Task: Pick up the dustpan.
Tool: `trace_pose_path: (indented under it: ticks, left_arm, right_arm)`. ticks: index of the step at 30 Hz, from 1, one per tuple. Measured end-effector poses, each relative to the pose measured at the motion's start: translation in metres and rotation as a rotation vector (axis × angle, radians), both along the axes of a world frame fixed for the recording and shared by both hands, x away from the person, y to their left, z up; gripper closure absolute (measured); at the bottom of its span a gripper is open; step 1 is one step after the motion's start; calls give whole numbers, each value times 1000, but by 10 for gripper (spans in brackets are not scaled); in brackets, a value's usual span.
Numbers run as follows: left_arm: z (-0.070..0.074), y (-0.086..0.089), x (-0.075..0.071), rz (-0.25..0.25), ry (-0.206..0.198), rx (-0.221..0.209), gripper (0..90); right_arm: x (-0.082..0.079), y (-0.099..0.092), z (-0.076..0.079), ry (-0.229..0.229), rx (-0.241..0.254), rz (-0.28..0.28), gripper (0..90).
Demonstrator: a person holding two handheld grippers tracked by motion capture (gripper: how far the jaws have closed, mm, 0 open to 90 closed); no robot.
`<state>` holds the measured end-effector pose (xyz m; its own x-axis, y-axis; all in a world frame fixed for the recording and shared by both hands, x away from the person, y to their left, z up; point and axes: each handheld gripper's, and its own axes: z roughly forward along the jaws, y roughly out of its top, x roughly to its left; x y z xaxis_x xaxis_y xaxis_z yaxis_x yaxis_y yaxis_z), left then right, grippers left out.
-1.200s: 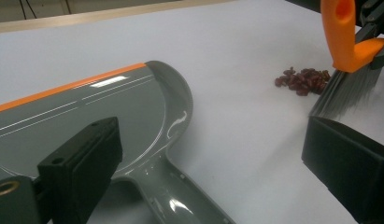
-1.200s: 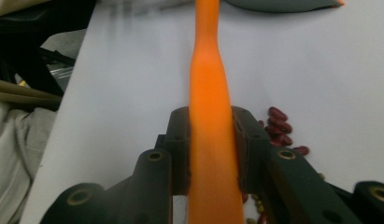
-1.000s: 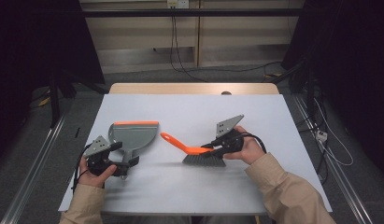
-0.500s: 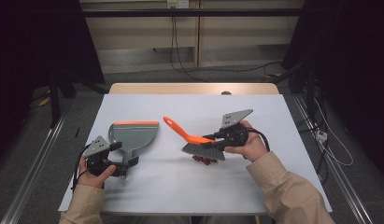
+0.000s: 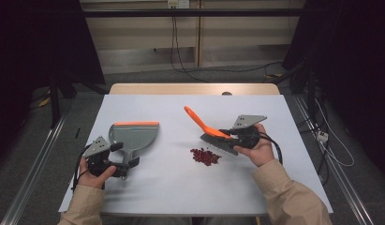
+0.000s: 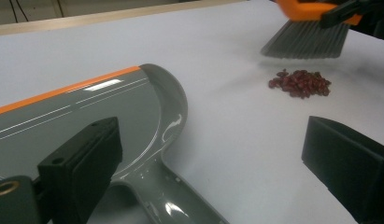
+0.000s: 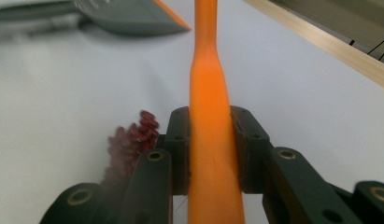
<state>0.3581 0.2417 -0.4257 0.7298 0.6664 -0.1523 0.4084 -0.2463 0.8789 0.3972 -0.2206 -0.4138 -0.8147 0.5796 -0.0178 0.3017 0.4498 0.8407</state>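
High view: a person sits at a white table (image 5: 171,187) with a two-jaw gripper in each hand. The right gripper (image 5: 237,138) has its jaws clamped tight on the orange plastic handle of a hand brush with grey bristles (image 5: 213,133); the handle slants up and away toward the far left, and the bristles hang just above the table. A small heap of dark red beans (image 5: 205,156) lies on the table just in front of the brush, toward the person. Well apart on the left lies a flat grey plastic dustpan with an orange front lip (image 5: 134,136), its lip facing the far edge and its handle pointing back toward the person. The left gripper (image 5: 119,165) sits at that handle. From the left gripper view, its black jaws stand wide apart, one over the pan and one over bare table, pressing on nothing.
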Motion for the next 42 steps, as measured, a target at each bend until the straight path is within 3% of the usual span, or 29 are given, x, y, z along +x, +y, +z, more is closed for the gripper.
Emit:
trace_pose_path:
  ticks: [4, 6, 9, 11, 14, 17, 23, 29, 32, 35, 42]
  left_arm:
    - [0, 0, 0, -2, 0, 1, 50]
    - [0, 1, 0, 3, 2, -1, 50]
    - [0, 2, 0, 10, 3, 2, 50]
    - [0, 2, -1, 11, 1, 6, 50]
    - [1, 2, -2, 12, 1, 11, 50]
    - [1, 2, -3, 11, -2, 12, 50]
    - [1, 1, -3, 9, -1, 15, 50]
    - [1, -1, -3, 2, 1, 16, 50]
    - [0, -2, -3, 0, 1, 17, 50]
    - [1, -3, -3, -6, -2, 19, 50]
    - [2, -3, -4, -6, -2, 18, 50]
  right_arm:
    - [7, 8, -11, 9, -43, 26, 713]
    - [6, 13, -13, 17, -15, 56, 714]
    - [2, 16, -11, 10, -34, 91, 714]
    - [-1, 17, -10, 19, -21, 120, 713]
    - [-4, 20, -8, 3, -39, 123, 713]
    - [-5, 18, -5, -4, 11, 96, 713]
    - [-16, 8, 0, -14, 50, -85, 713]
    - [-44, 9, -8, -46, 29, -378, 713]
    - [-56, 16, -17, -50, 24, -489, 712]
    - [-59, 25, -20, -66, 24, -520, 713]
    - [-56, 47, -24, -61, 82, -570, 711]
